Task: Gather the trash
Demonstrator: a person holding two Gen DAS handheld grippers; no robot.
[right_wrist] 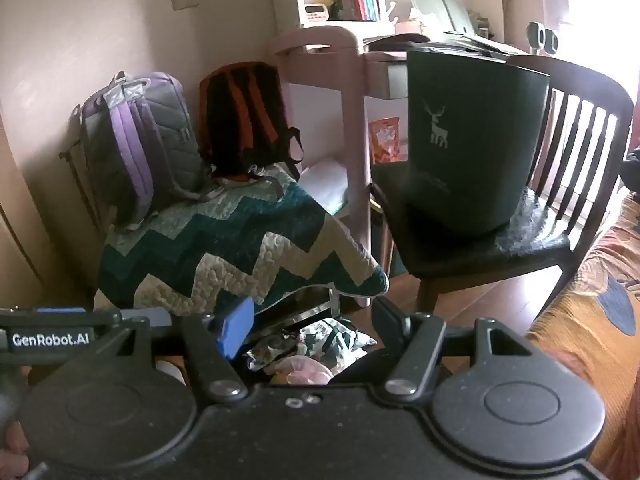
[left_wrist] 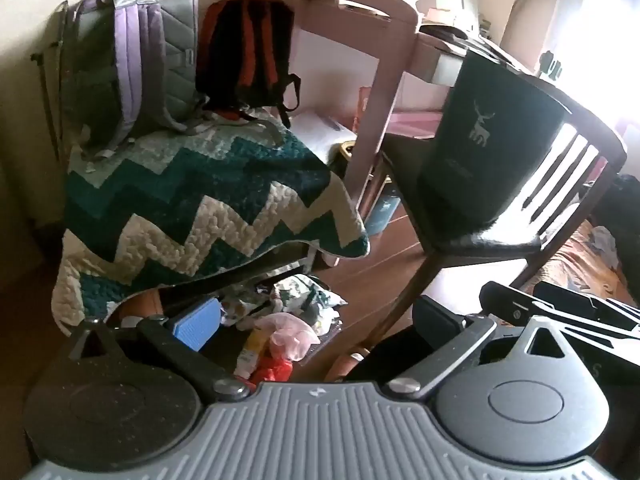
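A pile of trash (left_wrist: 286, 320) lies on the wooden floor under the quilt's edge: crumpled green-white wrappers, a pink plastic bag and a red wrapper. It also shows in the right wrist view (right_wrist: 316, 350). A dark green bin with a deer logo (left_wrist: 486, 140) stands on a dark wooden chair (left_wrist: 500, 240); it also shows in the right wrist view (right_wrist: 468, 140). My left gripper (left_wrist: 316, 320) is open and empty above the trash. My right gripper (right_wrist: 316, 330) is open and empty, a little above the same pile.
A zigzag quilt (left_wrist: 208, 200) covers a low seat with a purple backpack (left_wrist: 132, 68) and a black-orange backpack (left_wrist: 248, 52) on it. A pink desk (left_wrist: 384, 80) stands behind. An orange bedspread (right_wrist: 592, 320) lies at right.
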